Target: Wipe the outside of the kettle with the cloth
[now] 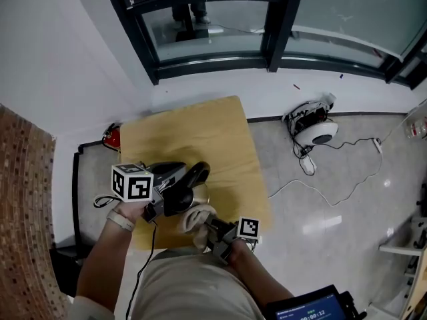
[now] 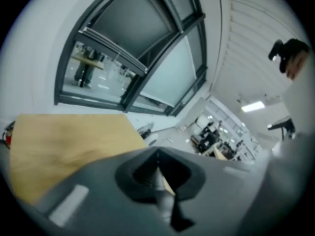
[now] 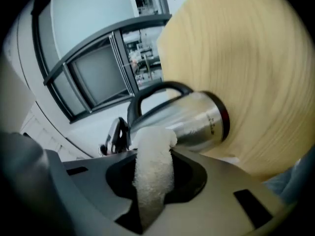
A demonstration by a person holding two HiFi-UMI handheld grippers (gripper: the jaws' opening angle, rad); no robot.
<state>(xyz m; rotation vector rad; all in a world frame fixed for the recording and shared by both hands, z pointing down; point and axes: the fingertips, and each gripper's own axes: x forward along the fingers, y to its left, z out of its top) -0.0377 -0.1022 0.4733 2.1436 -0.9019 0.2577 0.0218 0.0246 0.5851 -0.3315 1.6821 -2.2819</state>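
left gripper: my fingers pressed together, nothing between them.
right gripper: my fingers pinch the white cloth, frame bottom centre.
steel kettle: frame centre, at the cloth's tip, over the wooden table.

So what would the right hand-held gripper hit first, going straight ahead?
Probably the kettle, on its steel side: the cloth clamped in the right hand-held gripper looks about touching it.

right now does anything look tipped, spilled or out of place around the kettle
Nothing stands out. The kettle is upright, base toward the table, no spill shows, and the cloth sits clamped in the right gripper beside it.
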